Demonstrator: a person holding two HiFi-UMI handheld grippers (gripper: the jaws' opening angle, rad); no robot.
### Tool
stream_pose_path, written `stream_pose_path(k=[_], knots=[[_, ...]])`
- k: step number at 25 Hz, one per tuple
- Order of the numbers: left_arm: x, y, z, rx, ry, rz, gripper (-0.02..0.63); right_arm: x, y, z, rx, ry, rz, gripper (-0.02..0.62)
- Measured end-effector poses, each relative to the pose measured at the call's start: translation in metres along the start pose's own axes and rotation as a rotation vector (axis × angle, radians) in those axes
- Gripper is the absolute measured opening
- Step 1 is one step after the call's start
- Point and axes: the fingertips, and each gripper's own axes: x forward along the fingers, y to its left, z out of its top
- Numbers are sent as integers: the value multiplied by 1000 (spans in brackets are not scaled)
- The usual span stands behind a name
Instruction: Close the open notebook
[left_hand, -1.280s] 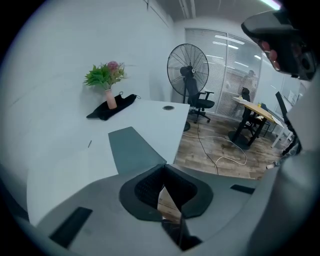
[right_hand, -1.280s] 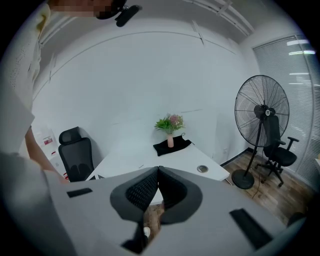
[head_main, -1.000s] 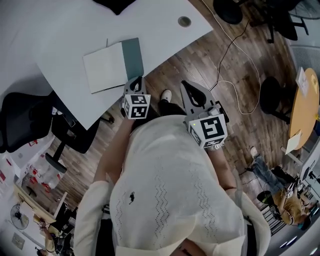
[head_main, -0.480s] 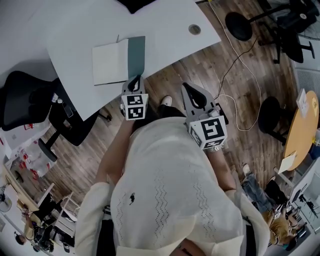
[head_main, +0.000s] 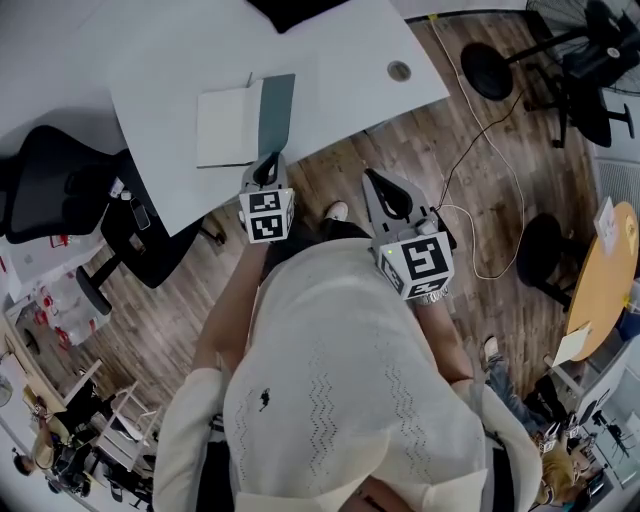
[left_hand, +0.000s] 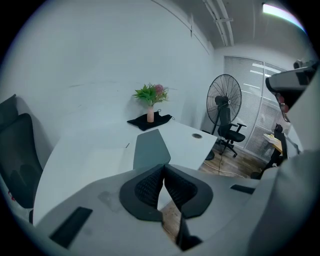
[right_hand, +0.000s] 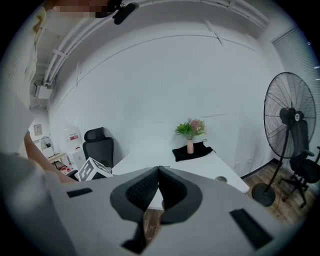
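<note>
Both forearms are bent forward from the torso (head_main: 340, 390), with one gripper carried in each hand. The left gripper (head_main: 267, 160) points forward and downward, and its marker cube (head_main: 268, 214) faces up toward the head view. In the left gripper view, its dark ribbed pads (left_hand: 147, 186) meet at the tips, with nothing between them. The right gripper (head_main: 374, 178) is held beside the left one, a little apart and also angled forward and down. Its marker cube (head_main: 417, 262) sits close to the torso. Its jaws are likewise pressed together and empty.
</note>
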Motion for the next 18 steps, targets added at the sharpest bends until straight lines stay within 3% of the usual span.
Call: stream_pose_path(k=[18], knots=[[-19,24,10,-59,-34,-60,18,34,36,11,21,-5,-17,2]])
